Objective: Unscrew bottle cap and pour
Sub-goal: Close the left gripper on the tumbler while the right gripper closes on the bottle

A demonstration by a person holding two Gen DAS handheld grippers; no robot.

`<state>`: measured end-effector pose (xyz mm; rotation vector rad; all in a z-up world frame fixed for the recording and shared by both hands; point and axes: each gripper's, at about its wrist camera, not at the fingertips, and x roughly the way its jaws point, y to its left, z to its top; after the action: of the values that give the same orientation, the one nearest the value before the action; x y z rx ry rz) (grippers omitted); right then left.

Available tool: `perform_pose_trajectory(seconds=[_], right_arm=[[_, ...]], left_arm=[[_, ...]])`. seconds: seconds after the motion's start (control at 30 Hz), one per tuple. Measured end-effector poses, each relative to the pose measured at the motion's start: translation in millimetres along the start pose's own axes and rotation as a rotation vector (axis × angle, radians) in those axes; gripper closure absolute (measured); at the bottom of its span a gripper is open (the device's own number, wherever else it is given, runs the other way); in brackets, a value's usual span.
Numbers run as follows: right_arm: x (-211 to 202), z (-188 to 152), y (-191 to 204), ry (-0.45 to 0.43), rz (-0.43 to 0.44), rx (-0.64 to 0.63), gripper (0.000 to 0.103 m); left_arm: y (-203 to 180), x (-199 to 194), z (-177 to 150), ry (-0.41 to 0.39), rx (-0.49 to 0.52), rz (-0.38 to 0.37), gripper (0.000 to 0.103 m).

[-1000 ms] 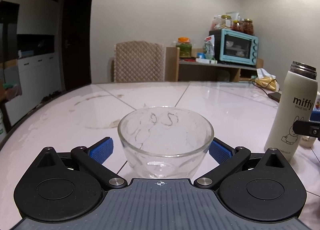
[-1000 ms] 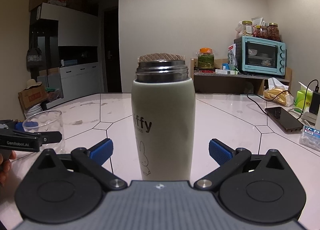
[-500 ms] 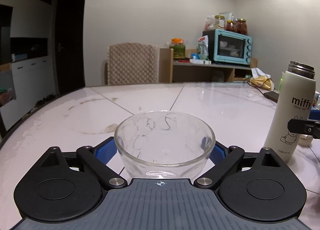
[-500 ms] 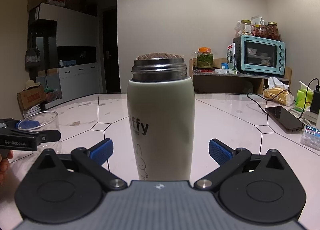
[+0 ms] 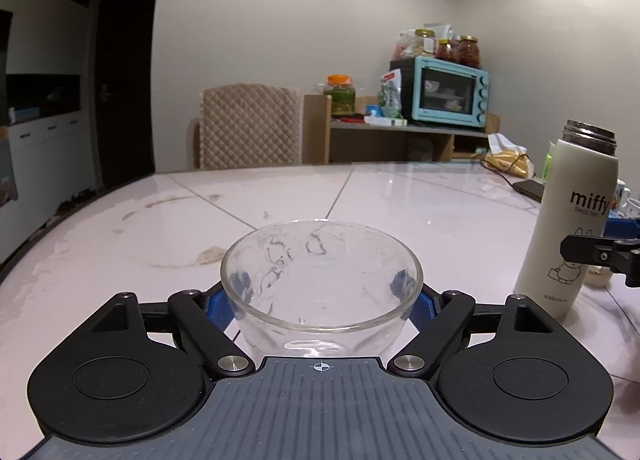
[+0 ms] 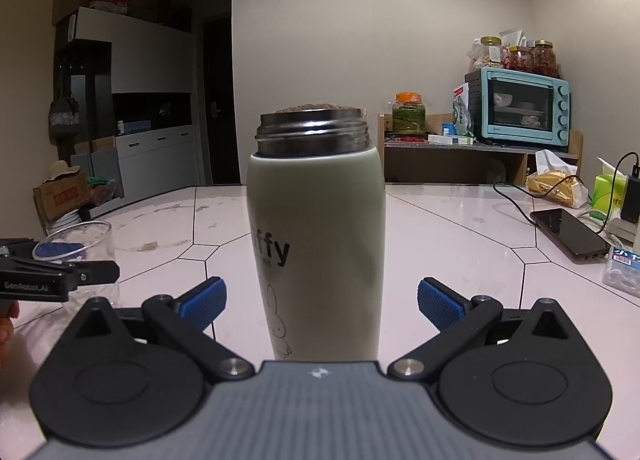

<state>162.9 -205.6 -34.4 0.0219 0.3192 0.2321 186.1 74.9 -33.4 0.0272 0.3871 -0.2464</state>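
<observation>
A clear empty glass (image 5: 320, 292) stands on the white table (image 5: 400, 200) right in front of my left gripper (image 5: 322, 296). Its jaws are closing in, and the blue pads (image 5: 218, 310) press against both sides of the glass. To the right stands the cream "miffy" bottle (image 5: 568, 228), upright, its steel threaded neck uncapped. In the right wrist view the bottle (image 6: 316, 244) sits between the fingers of my right gripper (image 6: 320, 300), which is open with a gap on each side. The glass (image 6: 80, 244) and left gripper (image 6: 60, 276) show at the left there. No cap is in view.
A black phone (image 6: 568, 232) on a charging cable, a small plastic box (image 6: 624, 268) and tissue packs lie at the table's right. A quilted chair (image 5: 250, 126) stands behind the far edge. A shelf with a teal oven (image 5: 444, 96) and jars lines the wall.
The left gripper's jaws went from wide open to closed against the glass. The right gripper and the bottle have stayed where they were.
</observation>
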Motion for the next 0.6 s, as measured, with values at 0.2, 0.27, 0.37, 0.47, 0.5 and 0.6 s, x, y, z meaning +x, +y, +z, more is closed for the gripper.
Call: perform_pose_trajectory(seconds=[0.2, 0.27, 0.37, 0.47, 0.5, 0.6], right_arm=[[-2.4, 0.6, 1.7, -0.003, -0.001, 0.002, 0.0], [1.3, 0.2, -2.6, -0.004, -0.003, 0.0, 0.0], [0.7, 0.2, -2.5, -0.004, -0.005, -0.001, 0.0], [1.4, 0.3, -2.3, -0.003, -0.006, -0.004, 0.0], [1.8, 0.7, -1.4, -0.001, -0.005, -0.007, 0.0], [4.3, 2.1, 0.3, -0.004, -0.007, -0.013, 0.0]], left_arm=[[2.1, -1.2, -1.0, 0.0, 0.022, -0.077, 0.017], [2.5, -2.0, -1.5, 0.0, 0.033, -0.122, 0.017], [-1.2, -2.4, -2.5, 0.002, 0.064, -0.158, 0.017], [-4.3, -2.4, -3.4, 0.002, 0.088, -0.203, 0.017], [-5.5, -2.7, -3.7, 0.002, 0.094, -0.217, 0.017], [-9.0, -2.9, -4.6, 0.001, 0.109, -0.249, 0.017]])
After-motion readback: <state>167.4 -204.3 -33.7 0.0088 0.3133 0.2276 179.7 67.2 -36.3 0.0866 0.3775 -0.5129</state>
